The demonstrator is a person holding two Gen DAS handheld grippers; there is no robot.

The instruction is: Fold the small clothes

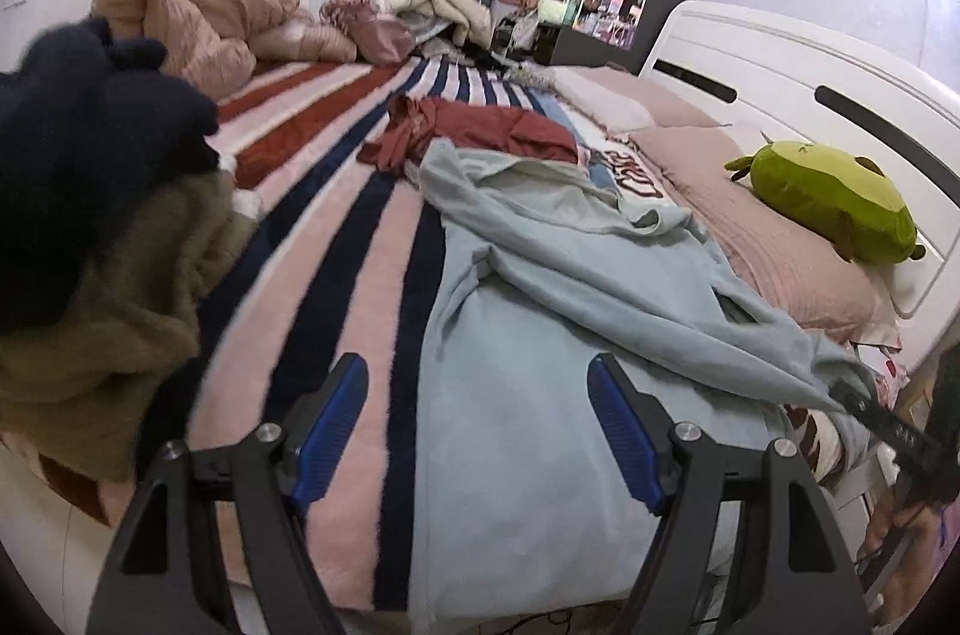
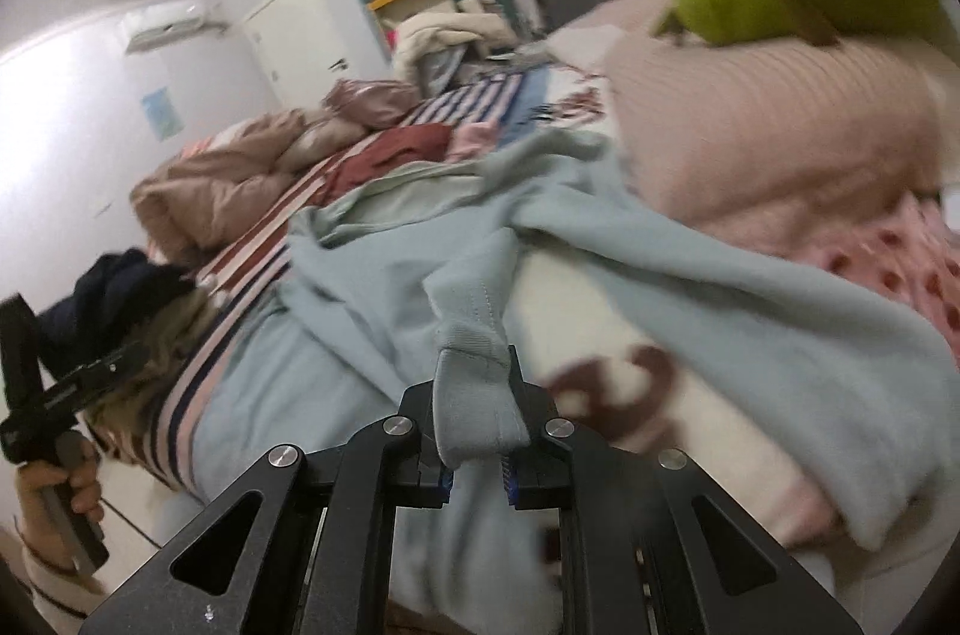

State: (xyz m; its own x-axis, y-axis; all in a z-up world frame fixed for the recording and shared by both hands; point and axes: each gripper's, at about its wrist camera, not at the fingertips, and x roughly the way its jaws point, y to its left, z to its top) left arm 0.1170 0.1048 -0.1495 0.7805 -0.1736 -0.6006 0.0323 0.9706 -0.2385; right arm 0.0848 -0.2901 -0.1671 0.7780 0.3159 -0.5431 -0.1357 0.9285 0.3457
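Cuff (image 2: 474, 383) of the blue top (image 1: 528, 395) pinched in my right gripper (image 2: 477, 473); my left gripper (image 1: 477, 431) gapes empty above the top. I should lift evenly, keeping the sleeve flat.

We see the sweatshirt (image 1: 528, 335) spread on the bed (image 1: 336, 275), another garment (image 1: 480, 134) behind it. To its right, a plush toy (image 1: 834, 203) sits on the pillow (image 1: 780, 263).

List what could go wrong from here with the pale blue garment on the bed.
1. The right gripper pinches only a cuff of the pale blue cotton garment; it may slip out.
2. The open left gripper holds nothing, so the cloth may bunch.
3. Dragging might catch the dark red garment.
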